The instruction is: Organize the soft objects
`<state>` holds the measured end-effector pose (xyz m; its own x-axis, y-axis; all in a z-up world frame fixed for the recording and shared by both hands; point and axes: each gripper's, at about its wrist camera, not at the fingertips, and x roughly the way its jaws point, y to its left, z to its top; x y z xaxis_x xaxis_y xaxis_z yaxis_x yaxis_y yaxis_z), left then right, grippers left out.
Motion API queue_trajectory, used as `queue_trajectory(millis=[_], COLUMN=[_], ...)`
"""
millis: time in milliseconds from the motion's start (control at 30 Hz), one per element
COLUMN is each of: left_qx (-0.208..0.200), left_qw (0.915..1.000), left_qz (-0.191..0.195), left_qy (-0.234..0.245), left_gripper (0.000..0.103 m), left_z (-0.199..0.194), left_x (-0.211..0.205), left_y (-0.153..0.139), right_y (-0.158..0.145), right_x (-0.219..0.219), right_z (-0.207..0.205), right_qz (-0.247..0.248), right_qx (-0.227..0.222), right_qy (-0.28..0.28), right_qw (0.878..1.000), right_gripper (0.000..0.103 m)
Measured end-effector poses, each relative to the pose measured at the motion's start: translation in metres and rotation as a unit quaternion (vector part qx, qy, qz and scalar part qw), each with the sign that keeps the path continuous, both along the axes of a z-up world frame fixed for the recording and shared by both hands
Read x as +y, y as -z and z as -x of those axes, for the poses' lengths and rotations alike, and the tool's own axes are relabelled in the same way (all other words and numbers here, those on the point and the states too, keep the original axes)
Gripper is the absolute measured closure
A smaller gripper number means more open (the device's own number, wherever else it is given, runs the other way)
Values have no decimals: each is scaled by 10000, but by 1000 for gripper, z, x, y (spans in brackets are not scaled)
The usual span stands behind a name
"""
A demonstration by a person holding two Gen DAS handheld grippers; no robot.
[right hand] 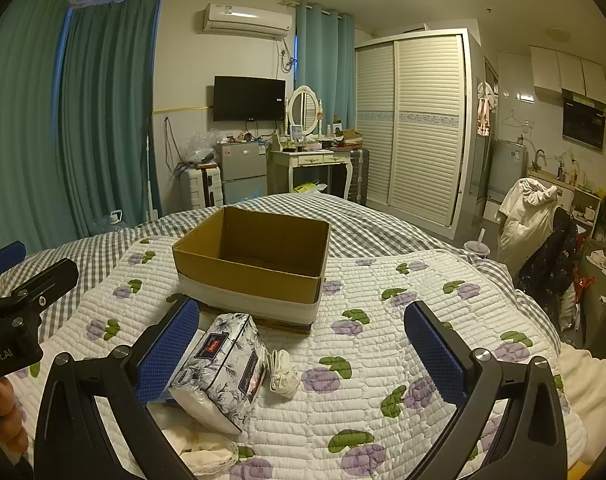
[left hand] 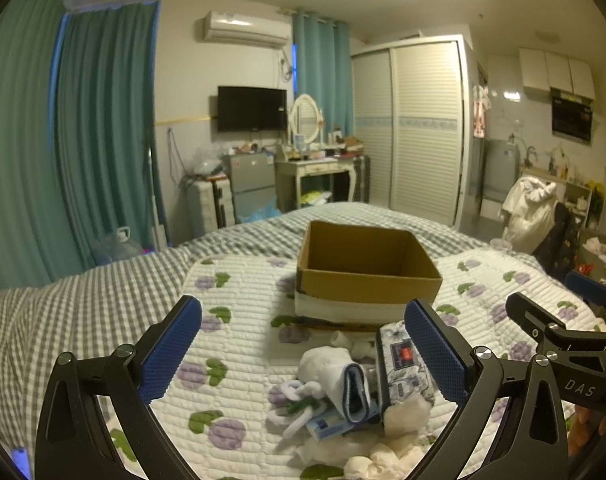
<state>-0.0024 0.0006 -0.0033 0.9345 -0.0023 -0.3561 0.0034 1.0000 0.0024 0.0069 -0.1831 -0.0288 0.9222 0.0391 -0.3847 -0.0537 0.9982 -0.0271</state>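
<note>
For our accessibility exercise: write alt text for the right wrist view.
An open right tool hovers over a floral quilt; beside its left finger lies a floral tissue pack. An open cardboard box sits beyond it, a bedroom behind.

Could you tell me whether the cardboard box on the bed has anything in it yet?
Empty, as far as shown: the right wrist view looks into the open cardboard box and shows only bare floor; the near corner stays hidden.

Open empty cardboard box [right hand: 251, 260] upright on quilt, floral tissue pack [right hand: 223, 364] just before it, rolled white socks [left hand: 335, 376] beside
</note>
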Motion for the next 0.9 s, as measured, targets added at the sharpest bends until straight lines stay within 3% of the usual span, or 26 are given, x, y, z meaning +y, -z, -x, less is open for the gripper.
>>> queue_trajectory(millis=[900], left_qx=[63], left_qw=[10000], left_qz=[-45], left_qy=[-51], left_gripper=[0], left_z=[0], left_x=[3], left_y=[2], right_y=[0], right_x=[8], right_z=[0], right_qz=[140], right_qx=[65], right_qy=[-95], right_qw=[9998], right_gripper=[0])
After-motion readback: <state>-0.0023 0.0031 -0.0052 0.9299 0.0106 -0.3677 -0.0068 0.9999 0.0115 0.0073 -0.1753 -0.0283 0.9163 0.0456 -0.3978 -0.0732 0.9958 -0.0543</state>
